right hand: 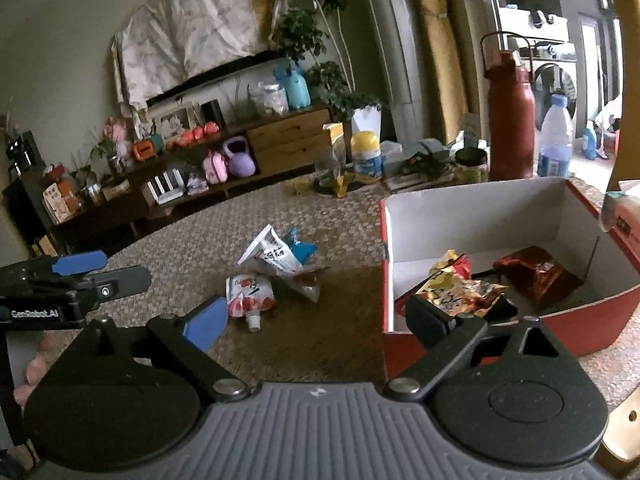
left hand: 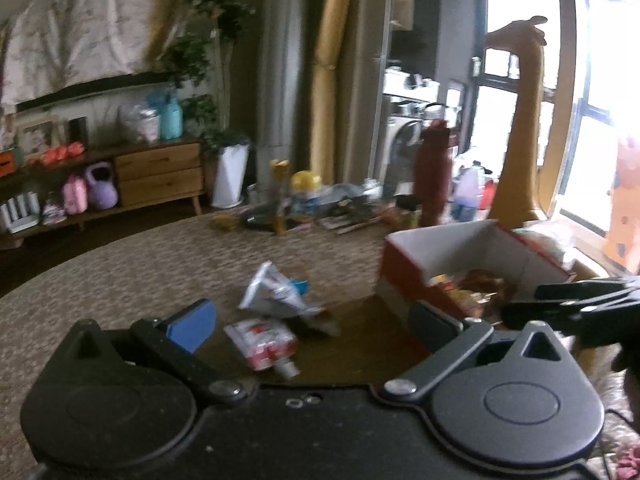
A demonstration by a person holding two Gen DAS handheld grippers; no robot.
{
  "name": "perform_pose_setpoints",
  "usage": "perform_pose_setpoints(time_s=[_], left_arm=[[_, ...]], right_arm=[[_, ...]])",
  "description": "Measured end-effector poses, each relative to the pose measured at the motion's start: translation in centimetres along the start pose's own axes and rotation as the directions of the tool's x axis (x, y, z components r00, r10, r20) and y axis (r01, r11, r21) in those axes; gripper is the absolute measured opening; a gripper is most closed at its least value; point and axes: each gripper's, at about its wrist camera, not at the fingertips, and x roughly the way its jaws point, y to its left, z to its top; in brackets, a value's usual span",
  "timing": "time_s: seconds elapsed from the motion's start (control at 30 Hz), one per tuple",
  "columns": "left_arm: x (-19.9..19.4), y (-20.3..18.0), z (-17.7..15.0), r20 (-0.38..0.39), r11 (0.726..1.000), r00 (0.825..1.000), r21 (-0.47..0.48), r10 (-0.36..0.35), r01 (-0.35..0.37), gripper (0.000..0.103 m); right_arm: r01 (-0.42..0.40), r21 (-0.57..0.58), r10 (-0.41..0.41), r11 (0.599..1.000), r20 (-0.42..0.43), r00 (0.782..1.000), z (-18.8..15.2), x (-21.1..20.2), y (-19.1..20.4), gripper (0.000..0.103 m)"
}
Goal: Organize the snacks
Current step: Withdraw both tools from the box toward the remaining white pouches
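1. A woven mat (right hand: 320, 208) is covering the table, with a sideboard (right hand: 280, 140) and a potted plant (right hand: 360, 112) standing behind.
2. Two snack pouches are lying on the mat: a white-blue packet (right hand: 280, 256) and a red-white spouted pouch (right hand: 250, 300); other snacks (right hand: 460, 292) are sitting inside the red box (right hand: 480, 216).
3. The left gripper (left hand: 316, 320) and right gripper (right hand: 320, 316) are both gaping, grasping nothing.
4. The left view is blurring; the box's right end is running out of frame.
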Motion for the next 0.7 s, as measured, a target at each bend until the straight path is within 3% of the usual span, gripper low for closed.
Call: perform_pose_setpoints(time_s=[0.23,0.7], left_arm=[[2.6,2.9,-2.2,-0.05,0.998,0.997,-0.041,0.055,-0.057,0.103],[9.5,3.5,-4.3,-0.125,0.991,0.987,-0.075,0.098,-0.108,0.103]], right_arm=[[-0.005,-0.021,0.004,1.0,-0.044,0.999,0.7,3.6,1.1,0.096],[0.007,-0.084,-0.019,0.996,-0.148,0.989,2.6,13.5,3.8,0.096]])
